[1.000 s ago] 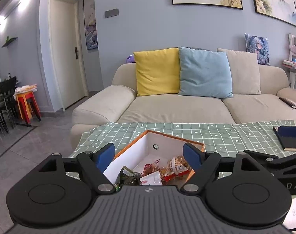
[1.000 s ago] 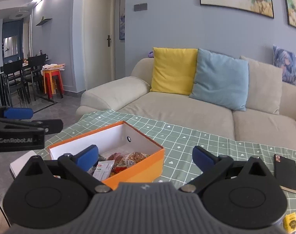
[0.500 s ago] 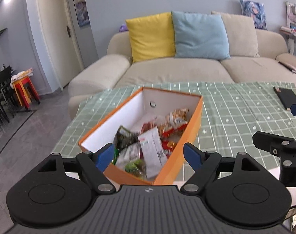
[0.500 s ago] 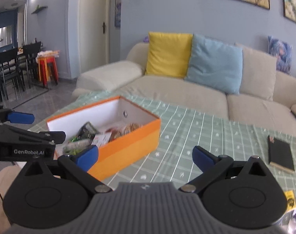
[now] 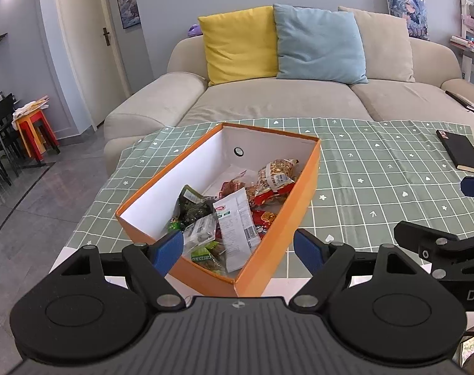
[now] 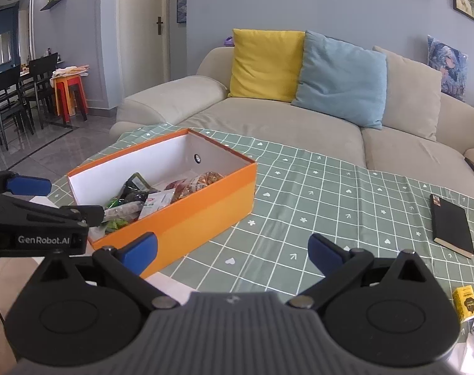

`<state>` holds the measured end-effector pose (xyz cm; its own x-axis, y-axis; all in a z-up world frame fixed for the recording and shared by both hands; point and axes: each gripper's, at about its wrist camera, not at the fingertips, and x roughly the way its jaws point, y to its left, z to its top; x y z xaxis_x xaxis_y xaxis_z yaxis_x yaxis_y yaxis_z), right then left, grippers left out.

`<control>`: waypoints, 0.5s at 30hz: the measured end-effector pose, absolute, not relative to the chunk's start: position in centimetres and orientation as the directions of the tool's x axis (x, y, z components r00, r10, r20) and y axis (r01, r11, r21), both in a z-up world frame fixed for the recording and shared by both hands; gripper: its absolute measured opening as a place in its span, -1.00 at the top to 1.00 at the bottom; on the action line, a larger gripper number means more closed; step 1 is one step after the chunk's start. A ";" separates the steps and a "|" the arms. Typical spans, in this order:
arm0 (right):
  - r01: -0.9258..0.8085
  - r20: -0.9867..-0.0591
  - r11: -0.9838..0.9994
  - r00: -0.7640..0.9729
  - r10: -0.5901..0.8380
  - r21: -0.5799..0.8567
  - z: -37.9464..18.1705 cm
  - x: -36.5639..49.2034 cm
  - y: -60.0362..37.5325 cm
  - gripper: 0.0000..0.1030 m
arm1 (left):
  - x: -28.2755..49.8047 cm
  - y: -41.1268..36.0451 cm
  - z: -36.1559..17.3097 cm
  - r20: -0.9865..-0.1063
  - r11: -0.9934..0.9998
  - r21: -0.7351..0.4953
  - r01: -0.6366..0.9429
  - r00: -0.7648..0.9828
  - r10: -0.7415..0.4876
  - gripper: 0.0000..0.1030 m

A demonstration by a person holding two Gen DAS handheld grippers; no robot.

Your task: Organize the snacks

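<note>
An open orange box [image 5: 302,200] with white inner walls stands on the green checked tablecloth [image 5: 377,181]. It holds several snack packets [image 5: 237,215], among them a white one, dark green ones and red ones. My left gripper [image 5: 238,248] is open and empty, above the box's near corner. My right gripper [image 6: 232,247] is open and empty, over the cloth just right of the box [image 6: 205,209]. The left gripper [image 6: 33,200] shows at the left edge of the right wrist view. A small yellow packet [image 6: 464,303] lies at the table's near right.
A black notebook [image 5: 463,153] lies on the cloth at the right; it also shows in the right wrist view [image 6: 452,225]. A beige sofa [image 5: 284,100] with yellow, blue and beige cushions stands behind the table. Dining chairs and a red stool [image 6: 69,97] stand far left.
Both grippers have risen and tilted down, so the box's inside and its snack packets show more fully. Both stay open and empty.
</note>
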<state>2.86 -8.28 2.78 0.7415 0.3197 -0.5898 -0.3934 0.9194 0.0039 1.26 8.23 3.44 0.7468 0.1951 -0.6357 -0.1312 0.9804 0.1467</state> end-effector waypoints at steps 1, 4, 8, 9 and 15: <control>-0.391 -0.590 0.920 0.742 0.318 0.004 2.9 2.9 -8.3 -0.93 | 1.2 8.2 3.5 -0.635 0.981 0.146 -0.129 0.748 0.193 -0.82; -0.388 -0.589 0.921 0.744 0.317 0.005 2.9 2.8 -8.4 -0.93 | 1.3 8.1 3.5 -0.636 0.981 0.150 -0.126 0.747 0.193 -0.82; -0.386 -0.589 0.922 0.744 0.315 0.005 3.0 2.8 -8.5 -0.93 | 1.3 8.0 3.6 -0.636 0.981 0.149 -0.122 0.748 0.189 -0.82; -0.385 -0.589 0.923 0.745 0.314 0.006 3.0 2.8 -8.6 -0.93 | 1.3 8.0 3.6 -0.635 0.981 0.150 -0.120 0.749 0.189 -0.82; -0.381 -0.589 0.924 0.745 0.313 0.008 2.9 2.8 -8.8 -0.93 | 1.3 7.8 3.7 -0.634 0.981 0.151 -0.118 0.750 0.188 -0.82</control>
<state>2.81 -8.79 2.94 0.7452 0.3128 -0.5889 -0.3814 0.9244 0.0083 1.33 7.82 3.70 0.7498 0.1878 -0.6345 -0.1179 0.9815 0.1512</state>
